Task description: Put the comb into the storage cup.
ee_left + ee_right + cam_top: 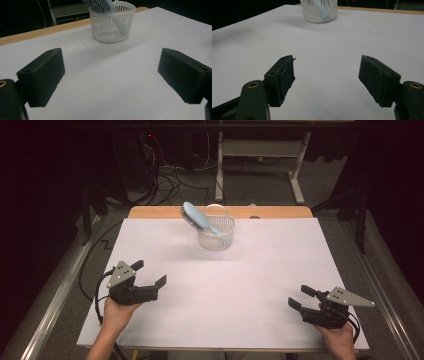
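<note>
Upright, ribbed white plastic basket (216, 233) holds pale-blue bristled hairbrush (197, 216).

no readable text, no labels, no brands, no numbers, no signs

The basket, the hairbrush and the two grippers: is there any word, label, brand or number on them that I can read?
None: the white basket, the blue hairbrush, the left gripper and the right gripper bear no readable text.
</note>
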Available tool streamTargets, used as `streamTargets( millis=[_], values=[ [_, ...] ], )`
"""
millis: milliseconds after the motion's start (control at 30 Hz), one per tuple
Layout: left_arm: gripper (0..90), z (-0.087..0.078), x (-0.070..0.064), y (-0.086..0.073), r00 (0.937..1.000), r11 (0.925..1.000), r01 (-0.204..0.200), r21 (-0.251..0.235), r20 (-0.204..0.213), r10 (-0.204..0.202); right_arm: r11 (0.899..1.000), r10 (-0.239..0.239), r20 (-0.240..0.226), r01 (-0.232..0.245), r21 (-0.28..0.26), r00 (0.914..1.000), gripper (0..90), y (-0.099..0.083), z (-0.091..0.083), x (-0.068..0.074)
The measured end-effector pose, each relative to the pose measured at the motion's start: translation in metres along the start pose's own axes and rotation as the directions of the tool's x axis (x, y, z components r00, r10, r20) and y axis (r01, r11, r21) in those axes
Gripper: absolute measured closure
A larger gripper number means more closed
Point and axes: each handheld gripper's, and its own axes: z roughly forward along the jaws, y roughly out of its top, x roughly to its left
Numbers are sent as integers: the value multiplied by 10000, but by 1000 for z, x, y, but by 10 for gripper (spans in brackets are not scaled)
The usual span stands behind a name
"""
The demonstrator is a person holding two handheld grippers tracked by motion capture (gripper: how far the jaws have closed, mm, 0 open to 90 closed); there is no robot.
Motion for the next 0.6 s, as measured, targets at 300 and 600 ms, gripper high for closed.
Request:
streamTargets(
  millis=[300, 600],
  values=[
    [66, -4, 1, -5, 10000, 10000, 66, -33, -31, -66, 10000, -6, 5, 6, -4, 10000, 289, 0, 0, 0],
    [66, -7, 2, -10, 9999, 10000, 74, -62, -91, -75, 10000, -10, 18, 10, -15, 10000, 289, 0, 0, 0]
  ],
)
